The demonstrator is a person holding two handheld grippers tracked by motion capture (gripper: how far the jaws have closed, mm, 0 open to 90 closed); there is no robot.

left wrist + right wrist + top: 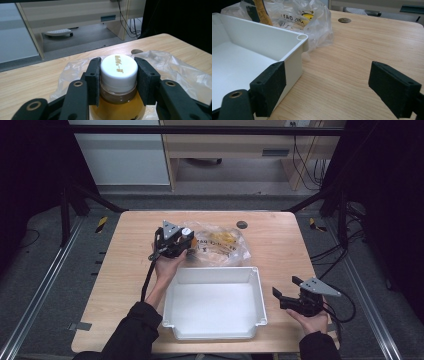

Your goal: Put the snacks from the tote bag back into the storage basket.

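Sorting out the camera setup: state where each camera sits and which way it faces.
High view: above the person's side, looking forward and down on the table; forearms show.
Left gripper view: rides the left gripper, jaws clamping the bottle.
Right gripper view: rides the right gripper, jaws apart beside the white bin.
All share the plastic bag.

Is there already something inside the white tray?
No, the white tray is bare inside; the bottle is clamped by its cap in the left gripper over the plastic bag.
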